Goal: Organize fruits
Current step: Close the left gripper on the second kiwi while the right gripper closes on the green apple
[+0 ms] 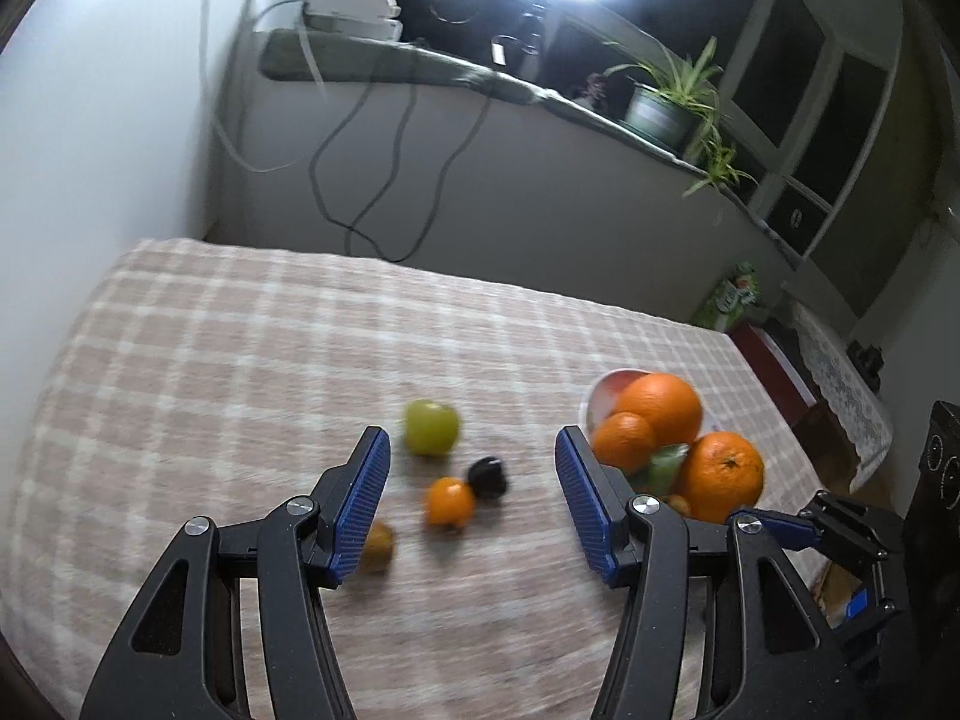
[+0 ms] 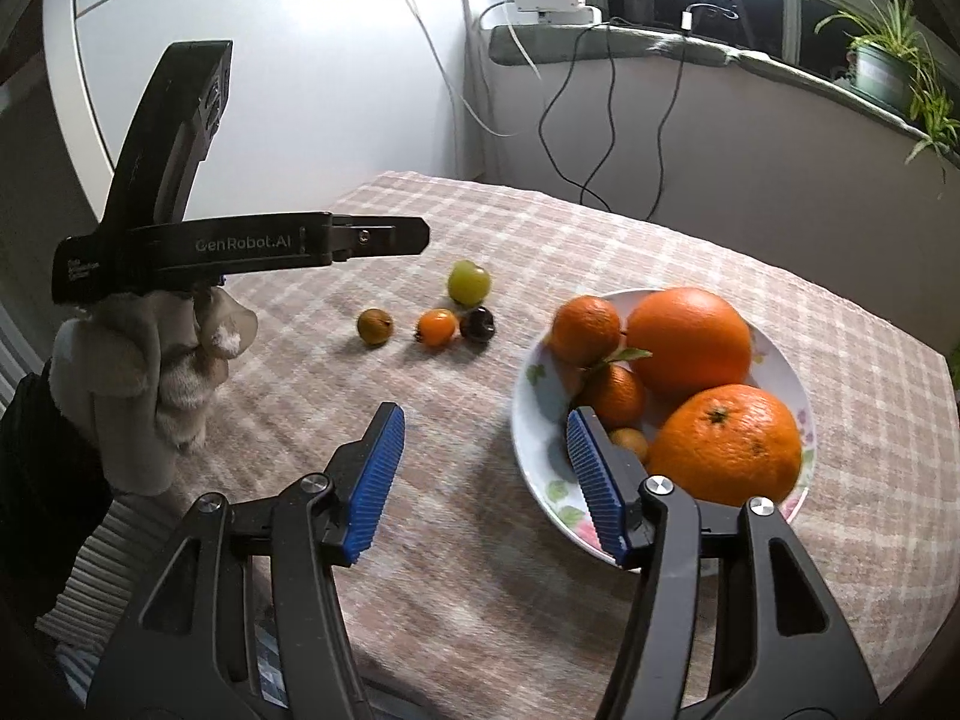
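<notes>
Blurring from motion softens the loose fruit in the left wrist view, so the green fruit (image 1: 431, 427), the small orange fruit (image 1: 450, 501) and the dark fruit (image 1: 487, 477) are smeared there, and the brown fruit (image 1: 377, 546) is half hidden behind the left claw's (image 1: 473, 504) blue pad. The right wrist view shows the same four sharply: green fruit (image 2: 468, 282) farthest back, then brown fruit (image 2: 375, 326), small orange fruit (image 2: 437, 327) and dark fruit (image 2: 477, 324) in a rough row on the checked cloth of the worktop (image 2: 540, 540), the last two touching or nearly so.

The left claw hangs wide open and empty above this group. The right claw (image 2: 486, 480) is also spread wide and holds nothing; one of its pads overlaps the near rim of the floral bowl (image 2: 534, 420).

That bowl holds two large oranges (image 2: 690, 339) and two smaller mandarins (image 2: 585, 321), one with a green leaf, plus a small yellowish fruit (image 2: 630, 441) partly hidden by the pad. In the left view the bowl (image 1: 600, 390) is largely covered by its fruit and cut by the claw's finger.

Only the right view shows the gloved left hand (image 2: 150, 372) gripping the other tool. Cables hang from a ledge with a potted plant (image 1: 666, 102) behind; a bright lamp washes out the top.
</notes>
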The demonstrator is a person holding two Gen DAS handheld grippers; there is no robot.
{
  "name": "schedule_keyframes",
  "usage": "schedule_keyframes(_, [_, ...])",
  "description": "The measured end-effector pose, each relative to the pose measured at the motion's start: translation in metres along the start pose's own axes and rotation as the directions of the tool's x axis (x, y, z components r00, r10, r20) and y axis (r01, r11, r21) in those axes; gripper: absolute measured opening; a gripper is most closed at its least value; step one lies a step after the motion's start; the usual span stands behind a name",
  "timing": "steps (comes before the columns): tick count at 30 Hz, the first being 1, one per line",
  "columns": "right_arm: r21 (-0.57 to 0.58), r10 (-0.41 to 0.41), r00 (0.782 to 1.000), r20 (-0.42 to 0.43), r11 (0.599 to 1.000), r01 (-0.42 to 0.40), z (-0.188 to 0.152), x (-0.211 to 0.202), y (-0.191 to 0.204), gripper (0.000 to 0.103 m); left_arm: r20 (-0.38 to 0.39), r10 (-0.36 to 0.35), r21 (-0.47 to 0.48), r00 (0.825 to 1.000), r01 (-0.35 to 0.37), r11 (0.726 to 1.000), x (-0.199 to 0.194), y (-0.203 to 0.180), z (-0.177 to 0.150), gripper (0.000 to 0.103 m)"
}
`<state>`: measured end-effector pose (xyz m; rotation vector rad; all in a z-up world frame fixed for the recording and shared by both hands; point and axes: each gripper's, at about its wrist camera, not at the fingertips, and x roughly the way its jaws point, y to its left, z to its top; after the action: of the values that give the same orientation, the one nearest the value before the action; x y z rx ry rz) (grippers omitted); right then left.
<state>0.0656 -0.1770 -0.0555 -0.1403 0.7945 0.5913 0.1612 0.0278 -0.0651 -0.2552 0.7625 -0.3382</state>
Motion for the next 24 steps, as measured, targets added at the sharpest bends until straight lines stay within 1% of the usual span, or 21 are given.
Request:
schedule_keyframes(6, [-0.015,0.02,1.0,-0.005,1.0,-0.02,0.007,0.011,0.012,0.059,-0.015,0.026,-0.031,1.0,-0.026,0.999,-0.008,0.026,-0.015,0.056])
schedule_keyframes(9, [-0.012,0.034,0.999,-0.011,0.999,-0.034,0.01,0.019,0.015,0.059,-0.033,0.034,-0.027,0.999,-0.035,0.999,-0.01,0.033,-0.025,0.054])
schedule_keyframes(14, [-0.002,0.069,0.997,-0.024,0.998,-0.069,0.016,0.033,0.023,0.059,-0.059,0.024,-0.009,0.998,-0.024,1.0,-0.009,0.035,-0.038,0.047])
schedule_keyframes(18, [-0.012,0.071,0.997,-0.034,0.997,-0.071,0.019,0.043,0.032,0.059,-0.077,0.016,0.02,0.997,-0.015,1.0,-0.005,0.029,-0.042,0.046])
schedule_keyframes(24, [0.004,0.078,0.996,-0.05,0.997,-0.078,0.033,0.056,0.029,0.05,-0.09,0.022,0.054,0.996,-0.017,0.998,0.003,0.024,-0.044,0.046])
